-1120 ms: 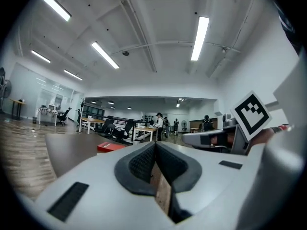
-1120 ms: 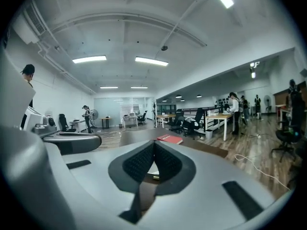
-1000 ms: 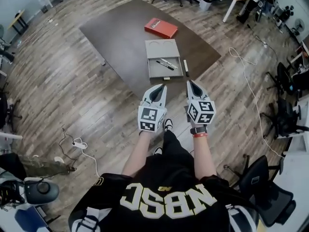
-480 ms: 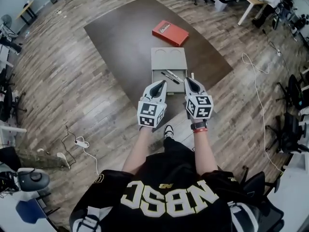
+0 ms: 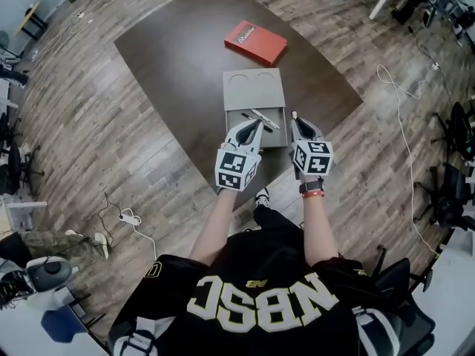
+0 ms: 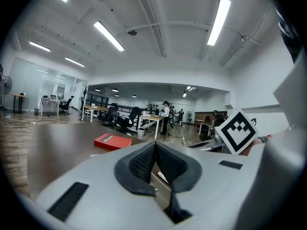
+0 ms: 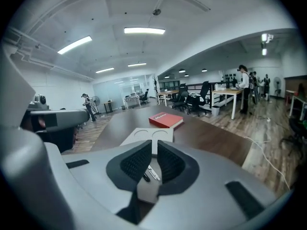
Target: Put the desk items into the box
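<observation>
"Red book (image 5: 254, 41): how will it handle?"

"Stiff, flat and heavier than a pen, I judge; it lies on the bench (image 5: 171, 58) beyond the box (image 5: 254, 87), apart from it; I'd pinch one edge."

"And the box?"

"Its open tray holds two pens (image 5: 260, 117); at the box's front, my left gripper (image 5: 254, 124) is closed and empty; my right gripper (image 5: 295, 119) has just been parting its jaws slightly, with nothing between them."

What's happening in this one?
A person stands at a dark table with a gripper in each hand, both at the near end of a grey box with pens in its open tray. The left gripper is shut and empty; on the right gripper the jaws have just been opening, nothing between them. A red book lies beyond the box.
</observation>
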{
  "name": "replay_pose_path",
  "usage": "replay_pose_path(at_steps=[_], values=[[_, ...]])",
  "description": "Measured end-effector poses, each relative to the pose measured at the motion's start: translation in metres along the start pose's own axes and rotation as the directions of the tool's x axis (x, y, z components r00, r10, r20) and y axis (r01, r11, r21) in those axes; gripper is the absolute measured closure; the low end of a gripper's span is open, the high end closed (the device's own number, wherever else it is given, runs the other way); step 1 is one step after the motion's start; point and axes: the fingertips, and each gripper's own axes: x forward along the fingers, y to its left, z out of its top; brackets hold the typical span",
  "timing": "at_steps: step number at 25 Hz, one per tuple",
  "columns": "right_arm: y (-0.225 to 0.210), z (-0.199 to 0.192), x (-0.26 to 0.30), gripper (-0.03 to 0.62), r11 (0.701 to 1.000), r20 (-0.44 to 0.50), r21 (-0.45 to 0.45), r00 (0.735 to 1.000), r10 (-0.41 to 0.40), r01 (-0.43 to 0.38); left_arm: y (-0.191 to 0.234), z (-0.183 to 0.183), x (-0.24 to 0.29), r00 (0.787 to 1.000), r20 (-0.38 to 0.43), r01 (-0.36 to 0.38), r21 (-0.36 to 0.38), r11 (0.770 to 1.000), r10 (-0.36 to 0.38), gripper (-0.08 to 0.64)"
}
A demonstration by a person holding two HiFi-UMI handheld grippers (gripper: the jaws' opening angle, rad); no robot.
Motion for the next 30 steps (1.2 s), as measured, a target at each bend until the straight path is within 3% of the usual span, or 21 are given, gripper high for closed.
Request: replay_pose_path(at_steps=[11, 30], values=[[-0.037, -0.068, 0.033, 0.508, 0.999, -0.17, 0.041, 0.985, -0.019, 0.027, -0.016, -0.03, 0.041, 0.993, -0.08, 0.079, -0.041, 0.996, -0.082, 0.543], [-0.065, -0.148, 0.071, 0.451, 0.996, -0.355, 0.083, 0.935, -0.001, 0.033, -0.006, -0.064, 0.059, 0.986, -0.154, 0.049, -0.095, 0.994, -0.063, 0.545]])
